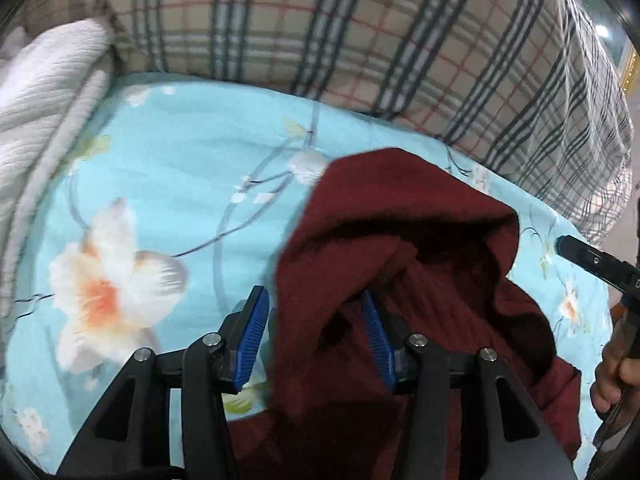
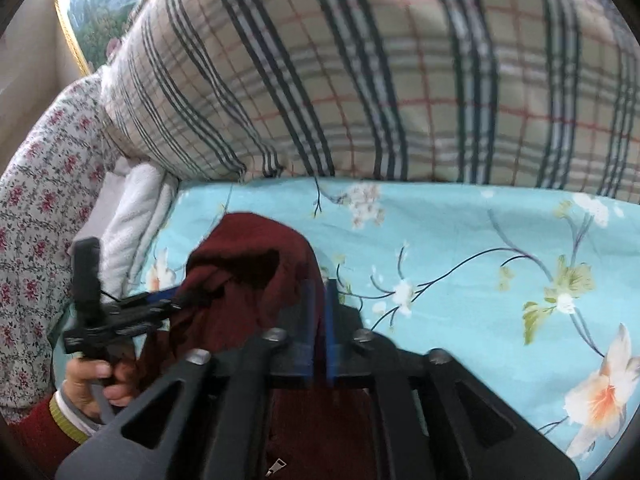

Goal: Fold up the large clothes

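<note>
Your left gripper point(image 1: 316, 336) stands about half open, a raised fold of the dark red knit garment point(image 1: 404, 240) draped between its blue pads point(image 1: 252, 340) without being pressed. In the right wrist view, your right gripper point(image 2: 318, 320) has its pads nearly together on the garment's edge, low centre of the frame. The garment lies on the light blue floral bedsheet point(image 1: 180, 168), below the plaid pillow point(image 2: 360, 80).

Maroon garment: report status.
Left gripper open, maroon garment draped over one finger. Right gripper shut, hold unclear. Plaid pillow behind.
</note>
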